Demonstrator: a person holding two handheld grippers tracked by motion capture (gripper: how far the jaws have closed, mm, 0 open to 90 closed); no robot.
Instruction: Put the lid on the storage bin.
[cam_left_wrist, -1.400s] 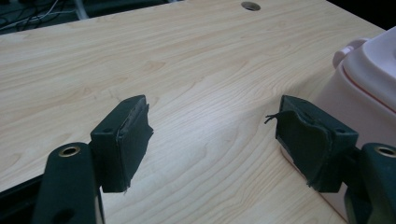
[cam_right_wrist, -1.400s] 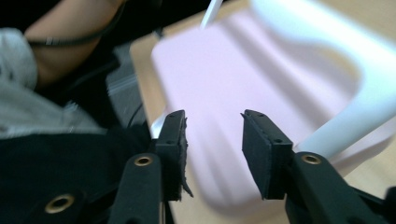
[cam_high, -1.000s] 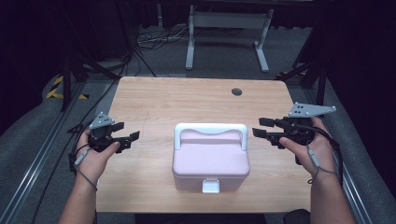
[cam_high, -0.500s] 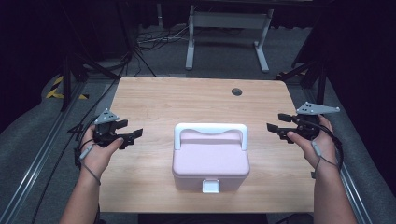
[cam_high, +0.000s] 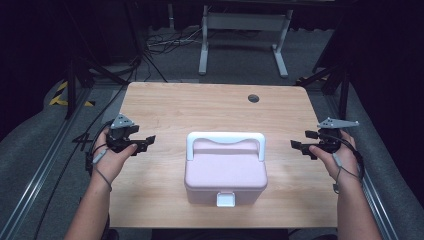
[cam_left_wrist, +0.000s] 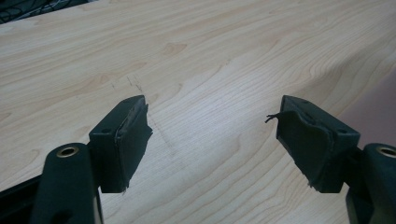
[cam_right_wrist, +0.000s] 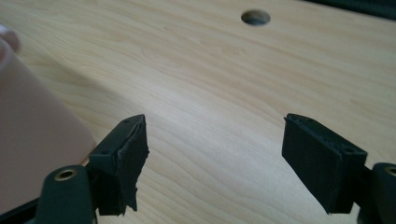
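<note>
Pale pink box with white handle and white latch, light wood-grain bench, black jaws, grey plates on both grippers, grey floor

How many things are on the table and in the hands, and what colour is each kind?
Pink box with white handle: 1
Black tongs, left and right: 2
Wooden table: 1
Total: 4
</note>
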